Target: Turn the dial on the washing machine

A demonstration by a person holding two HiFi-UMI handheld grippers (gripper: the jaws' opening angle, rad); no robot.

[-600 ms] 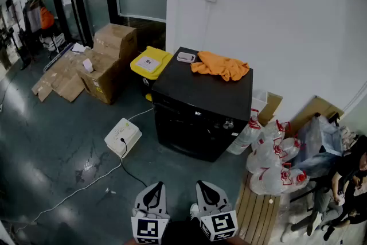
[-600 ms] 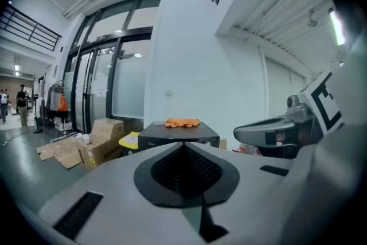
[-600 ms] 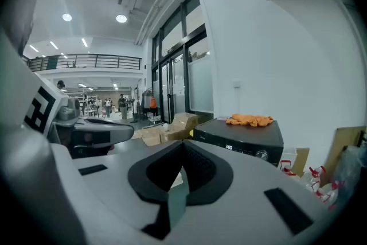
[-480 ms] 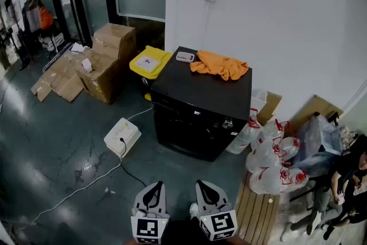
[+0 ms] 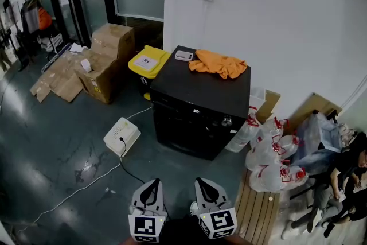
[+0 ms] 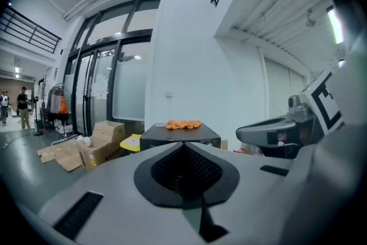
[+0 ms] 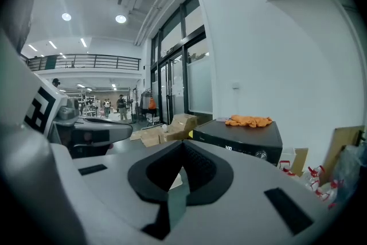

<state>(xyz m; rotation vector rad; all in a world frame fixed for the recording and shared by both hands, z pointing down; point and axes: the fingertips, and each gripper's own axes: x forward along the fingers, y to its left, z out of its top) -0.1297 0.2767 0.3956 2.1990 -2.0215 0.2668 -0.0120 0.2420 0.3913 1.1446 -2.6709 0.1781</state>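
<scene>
**Black washer ahead, both tools shut and empty**

I have the left tool (image 5: 153,183) and the right tool (image 5: 202,182) side by side at the bottom edge of the head view. Each has its jaws pressed together with nothing between them. I judge they are carried closed and low because the reach for the machine has not yet begun.

The washing machine (image 5: 200,103) stands on the floor (image 5: 51,146) against the white wall (image 5: 275,20). An orange cloth (image 5: 219,64) lies at the back edge of its top. The dial (image 5: 227,121) sits near the right end of the front panel, just under the top's front edge.

The dial is well apart from both tools, ahead and slightly right of the right one. I reckon the right tool is the better placed, and its jaws must part before they can take the knob.
</scene>
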